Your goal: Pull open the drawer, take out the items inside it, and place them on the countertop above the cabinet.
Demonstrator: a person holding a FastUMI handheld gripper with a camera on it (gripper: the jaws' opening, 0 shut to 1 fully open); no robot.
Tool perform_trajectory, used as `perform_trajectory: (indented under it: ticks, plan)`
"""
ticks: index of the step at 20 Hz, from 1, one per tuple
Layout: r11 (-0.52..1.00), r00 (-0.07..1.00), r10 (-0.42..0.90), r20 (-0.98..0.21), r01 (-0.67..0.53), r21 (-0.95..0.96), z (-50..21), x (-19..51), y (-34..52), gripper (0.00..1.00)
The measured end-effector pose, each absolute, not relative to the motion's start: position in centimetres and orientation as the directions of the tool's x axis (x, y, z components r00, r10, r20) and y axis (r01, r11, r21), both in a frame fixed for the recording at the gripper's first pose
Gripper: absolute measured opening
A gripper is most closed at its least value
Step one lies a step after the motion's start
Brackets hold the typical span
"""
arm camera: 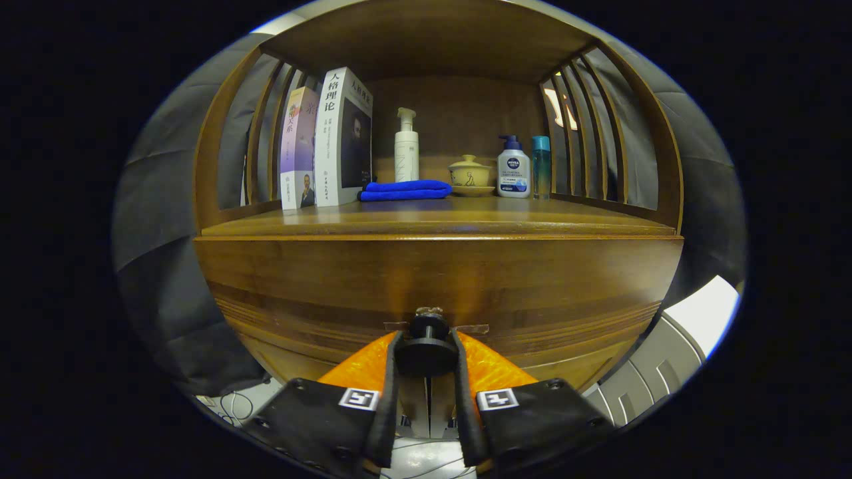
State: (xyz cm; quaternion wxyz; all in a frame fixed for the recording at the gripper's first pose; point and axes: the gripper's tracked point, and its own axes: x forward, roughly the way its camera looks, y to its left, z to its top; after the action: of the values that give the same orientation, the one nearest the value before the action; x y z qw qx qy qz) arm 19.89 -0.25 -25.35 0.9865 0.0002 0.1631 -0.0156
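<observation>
**Front of the surface open, back row crowded**

The front half of the surface lies bare, open across its whole width. Further back stands a row — two books upright on the left, a folded blue cloth beside them, a white pump bottle, a lidded cup, a second pump bottle and a teal bottle. Slatted side walls close both flanks, and a wooden top caps the space. Below, the hand-held gripper has its fingers pressed on the drawer knob — the drawer front stands flush.
</observation>
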Motion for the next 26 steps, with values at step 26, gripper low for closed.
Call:
perform_trajectory:
  ticks: [26]
  plan:
    - [1.0,0.934,0.023,-0.356,-0.025,-0.003,-25.0,10.7,0.1,0.3]
